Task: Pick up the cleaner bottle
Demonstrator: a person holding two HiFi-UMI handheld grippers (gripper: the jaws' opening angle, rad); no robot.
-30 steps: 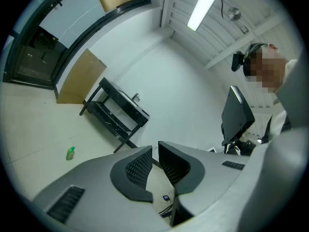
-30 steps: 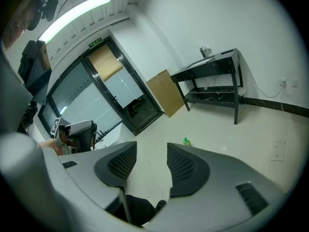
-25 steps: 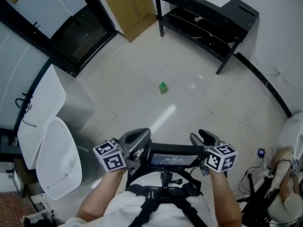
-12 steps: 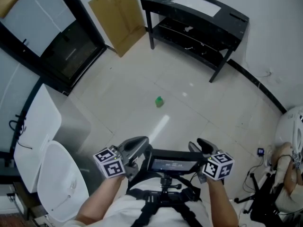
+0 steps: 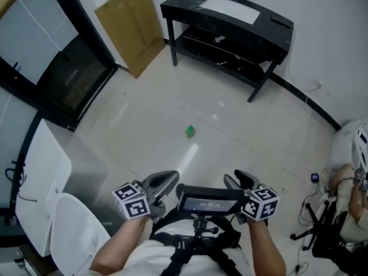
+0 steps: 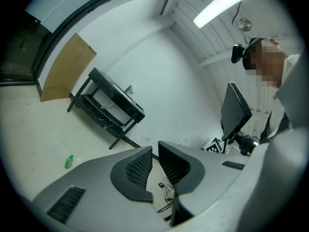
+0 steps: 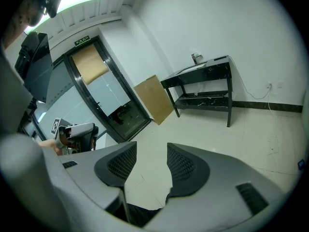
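Note:
The cleaner bottle (image 5: 190,131), small and green, stands alone on the pale tiled floor, well ahead of both grippers. In the left gripper view the bottle (image 6: 69,161) shows far off to the lower left. My left gripper (image 5: 164,181) is held at waist height, its jaws nearly together with nothing between them (image 6: 154,153). My right gripper (image 5: 240,180) is level with it on the right. Its jaws (image 7: 152,149) stand a little apart over bare floor, holding nothing. The bottle does not show in the right gripper view.
A black table with a sink (image 5: 230,22) stands against the far wall, and a cardboard sheet (image 5: 129,27) leans beside it. A black-framed glass door (image 5: 63,68) lies to the left and a white toilet (image 5: 63,234) at lower left. A seated person (image 5: 351,183) and cables (image 5: 313,180) are at the right edge.
The whole view has moved forward: the bottle and the black table sit lower in the head view. Both grippers stay at waist height with their jaws unchanged.

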